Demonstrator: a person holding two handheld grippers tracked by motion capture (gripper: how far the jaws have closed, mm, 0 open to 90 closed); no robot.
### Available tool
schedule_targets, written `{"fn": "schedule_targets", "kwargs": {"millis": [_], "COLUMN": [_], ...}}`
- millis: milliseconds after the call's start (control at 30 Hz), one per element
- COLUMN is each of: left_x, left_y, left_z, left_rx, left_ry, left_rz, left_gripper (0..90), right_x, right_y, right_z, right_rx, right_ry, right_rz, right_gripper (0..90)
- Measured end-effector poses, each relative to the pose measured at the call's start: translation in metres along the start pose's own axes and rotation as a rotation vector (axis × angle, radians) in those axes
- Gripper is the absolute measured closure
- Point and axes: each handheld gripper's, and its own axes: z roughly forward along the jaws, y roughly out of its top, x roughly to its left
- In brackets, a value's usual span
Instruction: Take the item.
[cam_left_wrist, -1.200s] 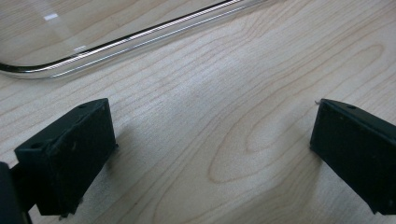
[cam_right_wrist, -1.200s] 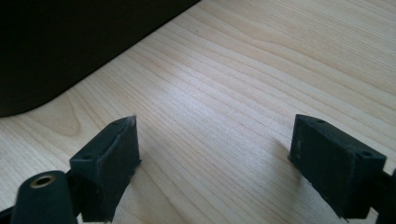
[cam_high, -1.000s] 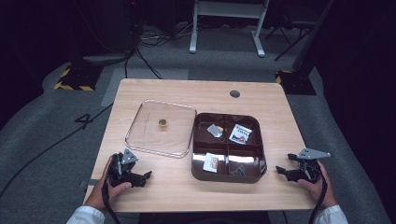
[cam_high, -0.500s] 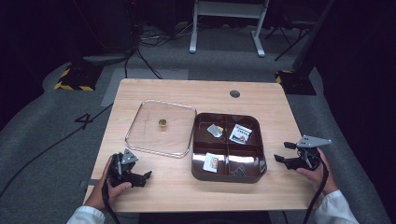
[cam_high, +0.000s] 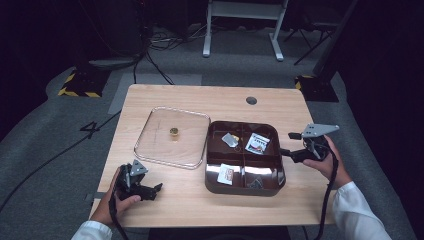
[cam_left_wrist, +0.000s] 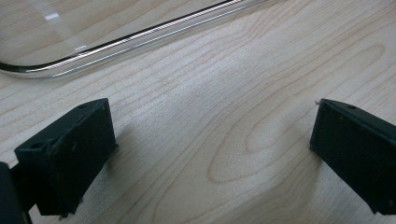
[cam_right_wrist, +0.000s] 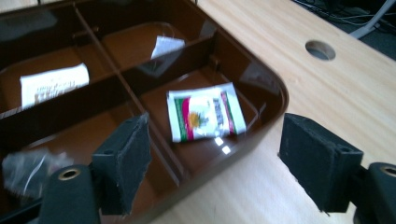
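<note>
Brown tray (cam_high: 280, 172) with four compartments sits right of centre on one wooden table (cam_high: 200, 100), each compartment holding one small packet. One clear lid (cam_high: 165, 150) lies beside it. Left gripper (cam_high: 150, 189) rests wide open near the lid; right gripper (cam_high: 287, 144) hovers spread at the tray's edge.

Glossy dark brown tray (cam_high: 244, 183), red-green-white packet (cam_right_wrist: 204, 112), clear lid (cam_high: 172, 137), pale woodgrain table (cam_high: 200, 97), black grippers
</note>
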Motion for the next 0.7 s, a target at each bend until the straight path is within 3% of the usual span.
{"fn": "schedule_targets", "kwargs": {"millis": [100,200,467,700], "left_x": [0.0,0.0,0.0,0.0], "left_y": [0.0,0.0,0.0,0.0], "left_z": [0.0,0.0,0.0,0.0], "left_rx": [0.0,0.0,0.0,-0.001], "left_ry": [-0.001,0.0,-0.001,-0.002], "left_rz": [-0.001,0.0,-0.001,0.0], "left_gripper": [0.2,0.2,0.2,0.2], "right_x": [-0.001,0.002,0.008,0.007], "right_y": [0.013,0.024,0.036,0.044], "right_z": [0.011,0.031,0.069,0.093], "right_rx": [0.001,0.037,0.125,0.206], "right_ry": [0.024,0.043,0.045,0.055], "right_rz": [0.002,-0.022,-0.061,-0.06], "right_gripper": [25.3,25.1,25.6,27.7]}}
